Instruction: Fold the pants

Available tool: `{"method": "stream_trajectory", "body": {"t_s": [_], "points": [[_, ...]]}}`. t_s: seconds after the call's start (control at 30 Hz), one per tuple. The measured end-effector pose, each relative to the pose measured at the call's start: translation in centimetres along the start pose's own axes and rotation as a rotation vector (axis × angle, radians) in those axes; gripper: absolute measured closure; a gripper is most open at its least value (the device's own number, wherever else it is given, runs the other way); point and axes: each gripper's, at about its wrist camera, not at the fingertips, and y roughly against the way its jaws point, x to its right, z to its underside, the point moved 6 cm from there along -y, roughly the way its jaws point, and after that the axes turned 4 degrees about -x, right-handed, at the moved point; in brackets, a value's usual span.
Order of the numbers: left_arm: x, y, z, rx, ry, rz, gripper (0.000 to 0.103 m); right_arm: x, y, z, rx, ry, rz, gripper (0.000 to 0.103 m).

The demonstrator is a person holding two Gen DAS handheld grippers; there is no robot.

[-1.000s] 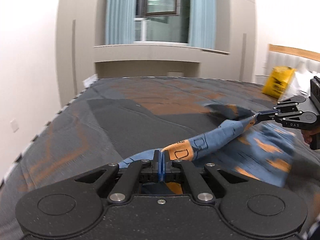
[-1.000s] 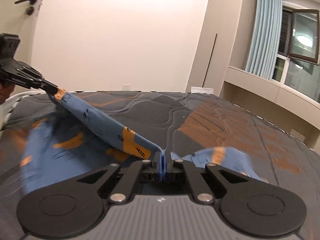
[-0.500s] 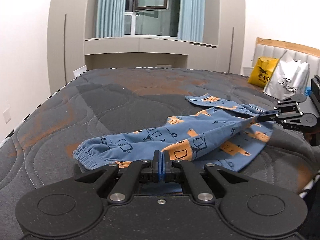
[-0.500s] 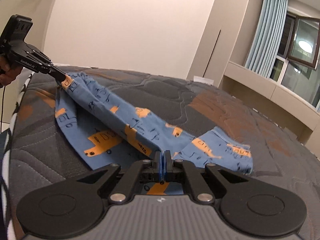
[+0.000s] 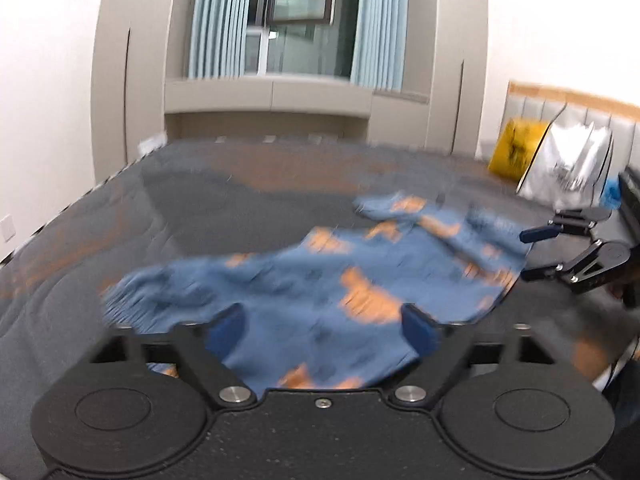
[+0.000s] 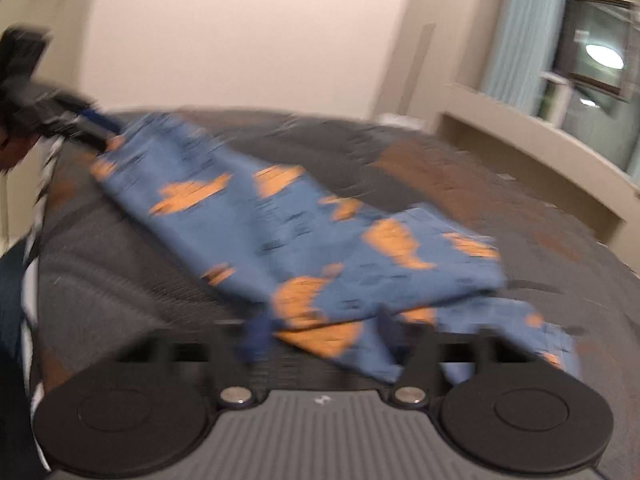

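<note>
Blue pants with orange prints (image 5: 320, 276) lie spread on the dark quilted bed (image 5: 224, 208); they also show in the right wrist view (image 6: 320, 240). My left gripper (image 5: 320, 330) is open, its blue pads apart over the near edge of the pants. My right gripper (image 6: 320, 330) is open too, with the waist end of the cloth lying between its fingers. In the left wrist view the right gripper (image 5: 528, 252) stands open at the pants' right edge. In the right wrist view the left gripper (image 6: 96, 130) is at the far left corner, blurred.
A yellow bag (image 5: 516, 152) and a silver bag (image 5: 572, 168) stand against the headboard at the right. A window with blue curtains (image 5: 296, 20) and a ledge lie beyond the bed. The bed's edge (image 6: 44, 200) runs close by on the left.
Both grippers have opened and let go of the pants. The pants have dropped flat onto the bed. Both views are blurred with motion.
</note>
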Motion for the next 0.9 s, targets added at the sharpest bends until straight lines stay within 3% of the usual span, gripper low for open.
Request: {"method": "stream_trajectory", "body": {"t_s": [0.1,0.2,0.27,0.37,0.4,0.43,0.5,0.6,0.67,0.73,0.9], "points": [[3.4,-2.1,-1.8,0.047,0.028,0.088,0.005,5.6,0.7,0.6,-0.025,-0.127,0.149,0.012],[6.9,-6.0,-2.8,0.023,0.080,0.135,0.009,13.3,0.5,2.9,-0.083,-0.380,0.289,0.013],[9.1,-8.6,-3.2,-0.009,0.116,0.189,0.010,17.7,-0.4,5.1,-0.133,-0.589,0.262,0.017],[12.0,-11.7,-3.5,-0.044,0.133,0.256,0.011,21.2,-2.4,7.7,-0.174,-0.784,0.166,0.035],[12.8,-12.5,-3.4,-0.055,0.133,0.268,0.011,21.5,-2.6,8.0,-0.164,-0.796,0.162,0.045],[13.5,-13.2,-3.2,-0.066,0.133,0.274,0.012,21.9,-2.5,8.0,-0.145,-0.803,0.165,0.069],[14.0,-14.4,-2.8,-0.101,0.137,0.273,0.017,22.5,-2.2,7.9,-0.115,-0.839,0.130,0.081],[14.1,-15.7,-2.1,-0.138,0.160,0.275,0.020,22.3,-1.2,7.6,-0.106,-0.775,0.168,0.081],[14.1,-16.6,-1.8,-0.156,0.170,0.257,0.023,21.8,-1.3,8.0,-0.130,-0.713,0.210,0.075],[14.3,-17.3,-1.5,-0.186,0.167,0.235,0.033,21.9,-2.1,8.9,-0.159,-0.702,0.198,0.068],[14.1,-17.0,-1.7,-0.177,0.173,0.266,0.035,23.6,-0.3,7.9,-0.076,-0.765,0.225,0.061]]}}
